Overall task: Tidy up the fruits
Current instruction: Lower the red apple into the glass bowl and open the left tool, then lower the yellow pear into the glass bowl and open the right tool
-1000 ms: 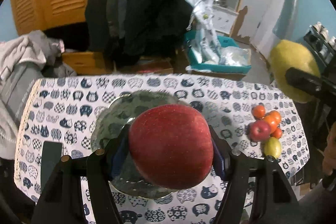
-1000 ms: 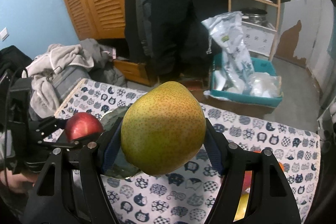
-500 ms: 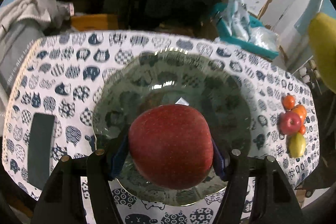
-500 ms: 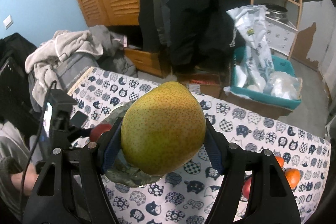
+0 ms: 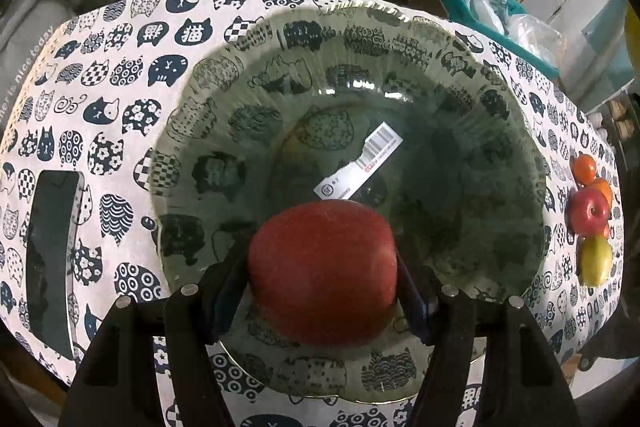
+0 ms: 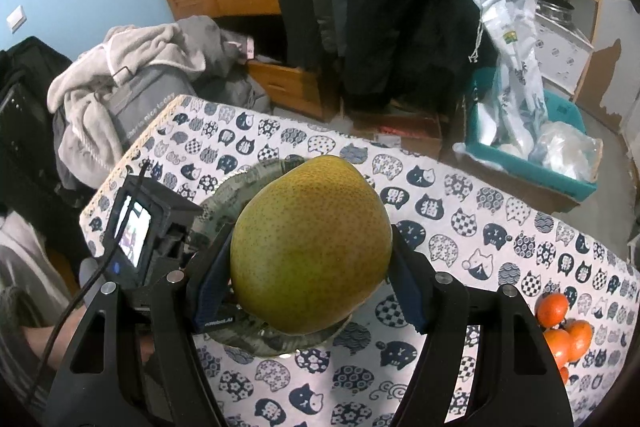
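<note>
The left tongs [image 5: 322,283] grip a red apple [image 5: 322,273] between their pads, poised right over the near part of a glass plate [image 5: 224,95] on the cat-print desk [image 5: 120,39]; the right tongs [image 6: 310,269] clamp a pear [image 6: 310,245] above the desk, with the plate [image 6: 240,337] showing just behind it. Whether the apple touches the glass cannot be told. The likely trouble is two loads meeting at one plate: the left rig's camera box [image 6: 134,233] sits close beside the pear, so the tongs may knock together. A round apple let go near the rim could roll off the plate, and a hard landing could chip the glass. The pear bulges past its pads, so a tilt might let it slip. A phone [image 5: 52,259] and the other fruit [image 5: 592,215] lie apart, out of harm's way
</note>
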### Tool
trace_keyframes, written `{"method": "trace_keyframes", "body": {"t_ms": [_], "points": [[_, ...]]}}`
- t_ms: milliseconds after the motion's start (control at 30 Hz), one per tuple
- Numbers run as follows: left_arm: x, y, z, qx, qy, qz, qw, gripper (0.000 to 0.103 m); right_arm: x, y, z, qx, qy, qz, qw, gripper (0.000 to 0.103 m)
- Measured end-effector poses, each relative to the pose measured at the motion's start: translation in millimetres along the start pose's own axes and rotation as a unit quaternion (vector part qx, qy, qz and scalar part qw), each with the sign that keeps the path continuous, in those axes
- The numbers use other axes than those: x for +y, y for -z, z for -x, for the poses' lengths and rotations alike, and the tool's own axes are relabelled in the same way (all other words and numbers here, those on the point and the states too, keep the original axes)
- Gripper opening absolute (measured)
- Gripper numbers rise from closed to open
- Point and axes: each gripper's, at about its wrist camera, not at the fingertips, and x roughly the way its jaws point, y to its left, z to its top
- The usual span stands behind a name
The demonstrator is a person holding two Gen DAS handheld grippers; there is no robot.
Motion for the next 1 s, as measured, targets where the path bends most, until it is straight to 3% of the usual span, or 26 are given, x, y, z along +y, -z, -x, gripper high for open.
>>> {"method": "trace_keyframes", "body": {"t_ms": [233, 433, 1000], "points": [[12, -4, 29, -0.03, 0.013, 0.019, 0.9993, 0.07, 2, -1, -6, 0.005, 0.0, -0.001, 1.0, 0.071], [19, -7, 78, -0.09, 0.016, 0.027, 0.9955, 0.07, 5, -1, -21, 0.019, 0.0, 0.0, 1.0, 0.071], [21, -5, 160, -0.192, 0.005, 0.019, 0.9811, 0.07, 19, 16, -97, 0.103, -0.003, 0.018, 0.994, 0.071]]}}
